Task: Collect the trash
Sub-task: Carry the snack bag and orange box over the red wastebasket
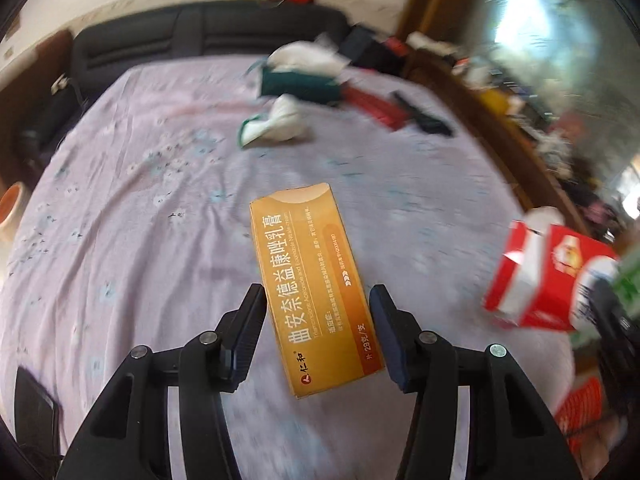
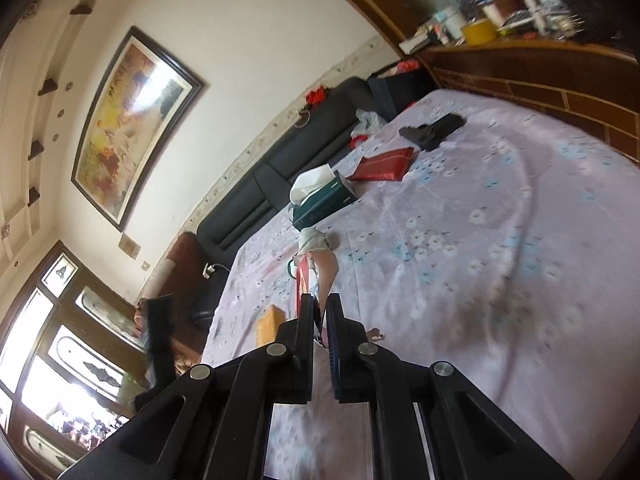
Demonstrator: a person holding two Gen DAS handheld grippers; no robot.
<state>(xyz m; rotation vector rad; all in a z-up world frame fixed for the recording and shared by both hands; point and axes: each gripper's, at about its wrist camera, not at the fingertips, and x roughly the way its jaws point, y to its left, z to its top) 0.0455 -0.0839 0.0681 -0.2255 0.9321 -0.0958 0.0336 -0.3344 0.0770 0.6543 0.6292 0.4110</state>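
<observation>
An orange ointment box (image 1: 316,292) lies on the lilac floral bedsheet (image 1: 140,208). My left gripper (image 1: 318,296) is open, its fingers on either side of the box's near half with a small gap on each side. My right gripper (image 2: 319,304) is shut on a red and white carton (image 2: 310,276), seen edge-on; the same carton (image 1: 548,276) hangs in the air at the right of the left wrist view. The orange box also shows in the right wrist view (image 2: 270,322).
A crumpled white tissue (image 1: 276,122), a dark green tissue box (image 1: 298,82), a red packet (image 1: 374,106) and a black item (image 1: 424,118) lie farther up the bed. A dark sofa (image 1: 200,32) runs behind it. A wooden headboard (image 2: 560,92) edges the bed.
</observation>
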